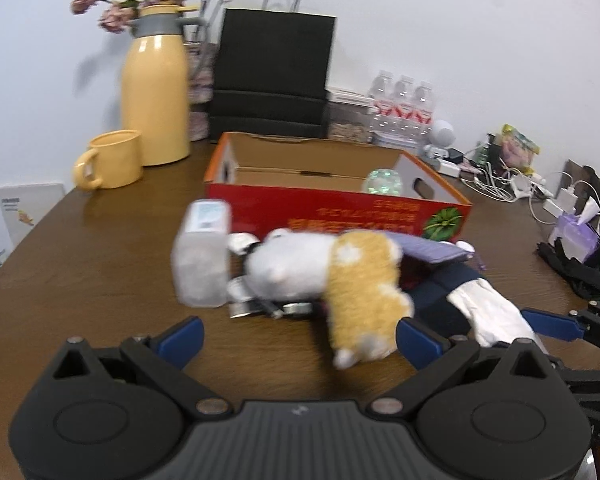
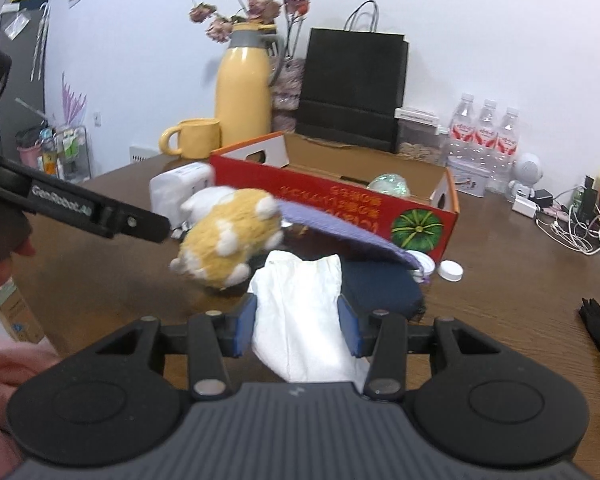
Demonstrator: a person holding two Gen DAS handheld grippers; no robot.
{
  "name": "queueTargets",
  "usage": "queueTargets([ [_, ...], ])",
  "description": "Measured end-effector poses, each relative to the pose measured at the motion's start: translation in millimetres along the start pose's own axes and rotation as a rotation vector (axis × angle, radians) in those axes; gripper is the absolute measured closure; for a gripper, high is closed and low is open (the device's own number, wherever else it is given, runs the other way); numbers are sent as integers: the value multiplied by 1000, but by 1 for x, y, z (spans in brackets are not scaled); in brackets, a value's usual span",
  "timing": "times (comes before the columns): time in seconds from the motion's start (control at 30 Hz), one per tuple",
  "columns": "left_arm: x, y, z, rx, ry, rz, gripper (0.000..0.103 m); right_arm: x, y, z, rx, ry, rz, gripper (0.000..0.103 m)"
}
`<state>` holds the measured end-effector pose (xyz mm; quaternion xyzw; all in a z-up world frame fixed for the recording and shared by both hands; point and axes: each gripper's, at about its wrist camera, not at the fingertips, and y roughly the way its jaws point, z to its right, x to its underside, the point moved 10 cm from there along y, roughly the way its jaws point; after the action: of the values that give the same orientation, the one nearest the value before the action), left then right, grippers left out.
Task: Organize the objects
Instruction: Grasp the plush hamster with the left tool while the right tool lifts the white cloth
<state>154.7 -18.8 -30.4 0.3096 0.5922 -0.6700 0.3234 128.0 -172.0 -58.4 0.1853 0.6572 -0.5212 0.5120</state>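
A yellow-and-white plush toy [image 1: 340,280] [image 2: 228,236] lies on a small pile in front of the red cardboard box [image 1: 340,212] [image 2: 340,200]. My left gripper [image 1: 300,342] is open; the plush's rear end reaches down between its blue pads, near the right one. My right gripper [image 2: 297,328] is shut on a white cloth [image 2: 300,308] [image 1: 488,312], which hangs over a dark navy pouch [image 2: 380,284]. A purple flat piece [image 2: 340,232] leans from the pile toward the box. A white tissue pack [image 1: 202,252] stands left of the plush. The box holds a glass ball [image 1: 382,182].
Behind the box stand a yellow jug [image 1: 156,92] with dried flowers, a yellow mug [image 1: 112,160], a black paper bag [image 1: 276,68] and several water bottles [image 1: 404,104]. Chargers and cables [image 1: 500,184] clutter the table's right side. A white cap [image 2: 450,270] lies beside the box.
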Motion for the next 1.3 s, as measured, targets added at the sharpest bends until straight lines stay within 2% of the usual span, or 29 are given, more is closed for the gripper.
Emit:
queueTargets([
  [0.27,-10,32,31,-13,-31,-8,1,-1,4,28,-16,48,29,58],
  [0.47,-9,51,39,-54,-40,-33,11,-4,6,42,-36,56,45,57],
  [0.57,-7,59,40,-62,-49,-45,18,-6,7,46,-46,56,51,57],
  [0.67,-6,63,43,-54,-46,-39,30,-7,9,47,-56,53,57,57],
  [0.73,-5,65,46,-35,-48,-40,49,-8,9,46,-61,51,62,57],
  [0.77,-5,65,46,-41,-45,-39,54,-9,9,46,-63,51,64,57],
  [1.03,-5,59,47,-35,-13,-28,57,-11,2,44,-59,47,74,57],
  [1.3,-19,33,43,-28,19,44,57,-26,-11,42,-38,36,110,56],
])
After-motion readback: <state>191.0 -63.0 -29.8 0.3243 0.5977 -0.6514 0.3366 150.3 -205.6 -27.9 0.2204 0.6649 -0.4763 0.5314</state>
